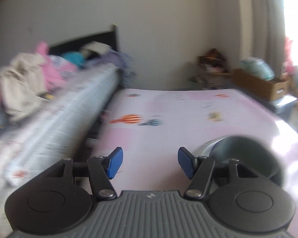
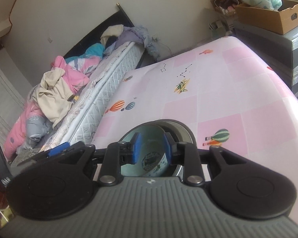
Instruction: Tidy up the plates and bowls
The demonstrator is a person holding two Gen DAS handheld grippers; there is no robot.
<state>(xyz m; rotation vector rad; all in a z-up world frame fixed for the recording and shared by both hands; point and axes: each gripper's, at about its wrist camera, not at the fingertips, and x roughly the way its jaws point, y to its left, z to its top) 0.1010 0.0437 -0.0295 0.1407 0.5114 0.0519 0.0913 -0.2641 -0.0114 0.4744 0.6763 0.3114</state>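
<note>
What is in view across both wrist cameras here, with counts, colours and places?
table: one, pink checked cover with balloon prints, centre.
metal bowl: one, silver, near table edge.
ceramic bowl: one, pale green, printed inside, sits in the metal bowl.
bed: one, white quilted mattress, left of table.
clothes: a heap, pink, beige, blue, on bed.
cardboard box: one, brown, far right.
left hand-held gripper: black, blue pads, open, empty.
right hand-held gripper: black, blue pads, over the ceramic bowl; grip unclear.
</note>
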